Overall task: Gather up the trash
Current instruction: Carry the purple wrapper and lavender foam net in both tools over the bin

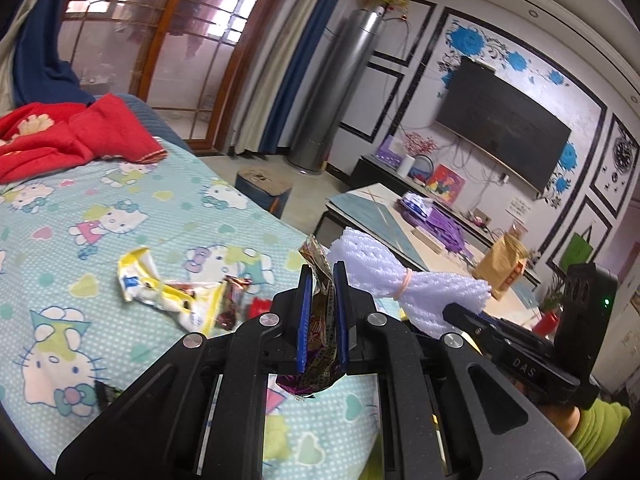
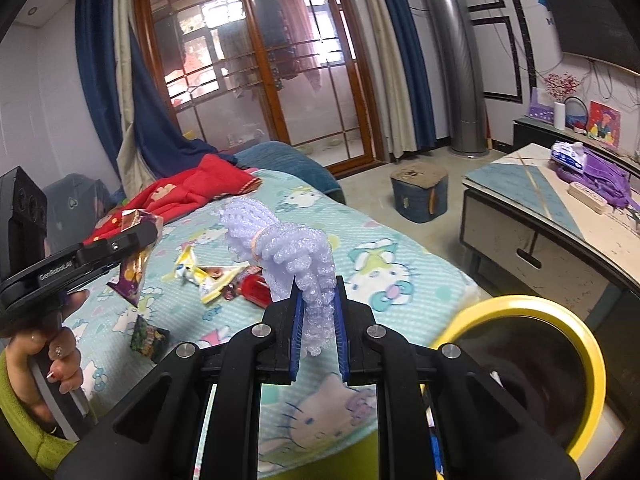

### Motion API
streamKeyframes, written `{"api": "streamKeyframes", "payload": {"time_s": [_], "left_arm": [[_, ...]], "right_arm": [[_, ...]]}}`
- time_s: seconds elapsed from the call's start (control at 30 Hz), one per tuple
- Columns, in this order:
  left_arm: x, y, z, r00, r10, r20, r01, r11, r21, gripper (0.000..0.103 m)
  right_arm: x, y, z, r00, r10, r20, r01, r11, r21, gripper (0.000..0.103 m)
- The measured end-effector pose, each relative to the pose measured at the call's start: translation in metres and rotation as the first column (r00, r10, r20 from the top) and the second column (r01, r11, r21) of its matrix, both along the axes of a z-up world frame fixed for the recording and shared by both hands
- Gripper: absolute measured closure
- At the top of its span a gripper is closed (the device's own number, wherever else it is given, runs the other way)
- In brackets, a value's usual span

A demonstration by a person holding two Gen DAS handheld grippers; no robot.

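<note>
My left gripper (image 1: 322, 270) is shut on a crumpled purple and gold snack wrapper (image 1: 320, 320), held above the bed's edge. The same wrapper (image 2: 134, 276) shows at the left of the right wrist view, hanging from the left gripper (image 2: 154, 226). My right gripper (image 2: 318, 284) is shut on a white foam net bundle (image 2: 280, 240) tied with a rubber band; in the left wrist view that bundle (image 1: 372, 272) sticks out from the right. A yellow-rimmed bin (image 2: 540, 364) stands low right of the bed. On the sheet lie a yellow and white wrapper (image 1: 160, 292), a red wrapper (image 2: 256, 290) and a small dark packet (image 2: 150, 338).
The bed carries a cartoon-cat sheet (image 1: 100, 220) with a red blanket (image 1: 72, 132) at its far end. A low table (image 2: 560, 216) with purple items stands right of the bed, a padded stool (image 2: 420, 194) on the floor beyond. A television (image 1: 504, 124) hangs on the wall.
</note>
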State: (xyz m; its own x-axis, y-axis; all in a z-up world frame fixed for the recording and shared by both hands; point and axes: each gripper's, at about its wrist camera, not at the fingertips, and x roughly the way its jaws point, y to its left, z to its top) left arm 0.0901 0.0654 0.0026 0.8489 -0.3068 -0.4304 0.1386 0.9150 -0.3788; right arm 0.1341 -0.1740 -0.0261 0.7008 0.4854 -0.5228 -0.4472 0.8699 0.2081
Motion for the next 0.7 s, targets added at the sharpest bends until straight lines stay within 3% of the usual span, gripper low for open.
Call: {"api": "streamKeyframes", "payload": {"time_s": [0.7], "left_arm": [[-0.003, -0.066, -0.011, 0.988, -0.154, 0.002, 0.154, 0.987, 0.055, 0.097]], "right_arm": [[-0.006, -0.07, -0.004, 0.988, -0.156, 0.0, 0.156, 0.988, -0.02, 0.089]]}}
